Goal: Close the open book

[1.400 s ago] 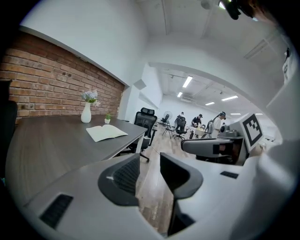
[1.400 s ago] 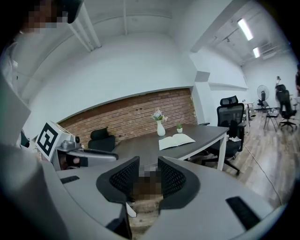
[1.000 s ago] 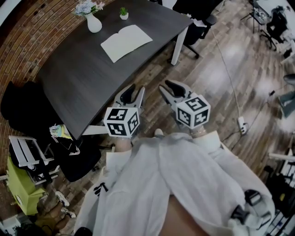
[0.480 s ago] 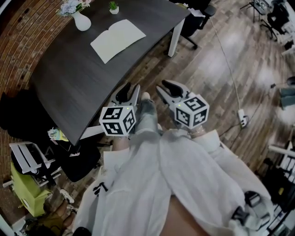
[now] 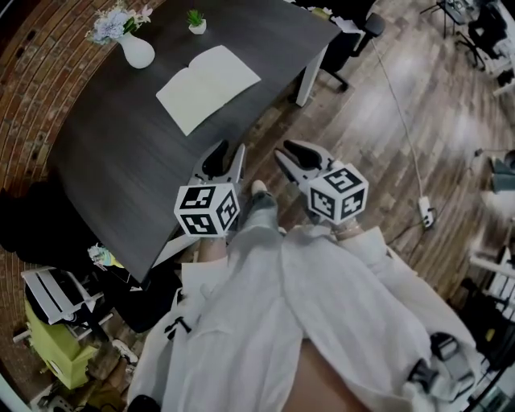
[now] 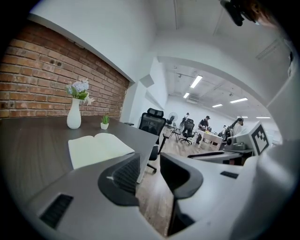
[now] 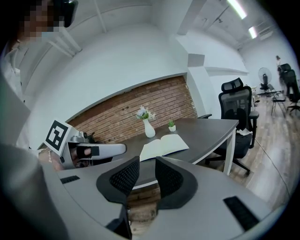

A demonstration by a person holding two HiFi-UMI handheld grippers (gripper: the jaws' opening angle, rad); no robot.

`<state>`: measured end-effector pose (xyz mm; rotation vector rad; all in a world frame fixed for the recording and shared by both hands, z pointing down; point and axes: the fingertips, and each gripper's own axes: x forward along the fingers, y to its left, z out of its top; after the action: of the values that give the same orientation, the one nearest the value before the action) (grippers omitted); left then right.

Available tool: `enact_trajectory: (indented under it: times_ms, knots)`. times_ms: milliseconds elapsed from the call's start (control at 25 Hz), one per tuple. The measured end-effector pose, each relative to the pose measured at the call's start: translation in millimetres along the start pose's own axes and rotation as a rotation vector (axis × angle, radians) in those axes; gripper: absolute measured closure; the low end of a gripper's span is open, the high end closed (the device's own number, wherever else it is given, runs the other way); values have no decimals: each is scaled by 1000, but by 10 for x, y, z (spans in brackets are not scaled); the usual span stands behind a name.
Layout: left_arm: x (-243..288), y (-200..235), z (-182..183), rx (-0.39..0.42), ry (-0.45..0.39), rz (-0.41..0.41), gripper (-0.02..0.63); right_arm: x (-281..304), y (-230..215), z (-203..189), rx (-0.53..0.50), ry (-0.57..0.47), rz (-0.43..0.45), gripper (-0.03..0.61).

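The open book [image 5: 208,87] lies flat with white pages up on the dark table [image 5: 121,153], near its far right end. It also shows in the left gripper view, book [image 6: 98,147], and in the right gripper view, book [image 7: 164,145]. My left gripper [image 5: 228,154] hangs just off the table's near edge, well short of the book, with its jaws apart and nothing between them [image 6: 149,161]. My right gripper [image 5: 291,153] is beside it over the floor, with a narrow empty gap between the jaws [image 7: 147,168].
A white vase with flowers [image 5: 135,50] and a small potted plant [image 5: 196,22] stand behind the book. A black office chair [image 5: 354,40] sits by the table's right end. Bags and a green box [image 5: 56,338] lie on the floor at lower left. A brick wall [image 6: 42,79] runs behind the table.
Both grippers have moved forward toward the table together. The table and book now sit closer and lower in the head view. The jaws look unchanged.
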<state>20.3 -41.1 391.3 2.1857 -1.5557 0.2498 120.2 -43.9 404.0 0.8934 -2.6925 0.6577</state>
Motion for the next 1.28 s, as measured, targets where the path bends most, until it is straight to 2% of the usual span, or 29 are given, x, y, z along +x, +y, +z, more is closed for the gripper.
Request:
enact_trajectory:
  times_ms: [160, 280, 400, 680, 880, 1080, 1280]
  knots:
    - [307, 326, 259, 13, 7, 4, 497, 361, -182, 287, -11, -7, -8, 477]
    - [528, 500, 408, 7, 22, -39, 497, 610, -313, 508, -17, -14, -19, 477]
    - [718, 654, 493, 8, 36, -80, 497, 862, -423, 672, -25, -17, -29, 479]
    - [1046, 1034, 662, 18, 67, -110, 497, 1324, -666, 953, -29, -17, -61, 479]
    - [1117, 1269, 728, 6, 51, -56, 497, 1495, -758, 1015, -25, -3, -69, 479]
    - [1159, 1350, 626, -48, 67, -42, 497, 1626, -821, 921, -24, 36, -50, 479]
    - [1204, 1361, 526, -69, 66, -25, 492, 1742, -884, 880, -29, 82, -15, 479]
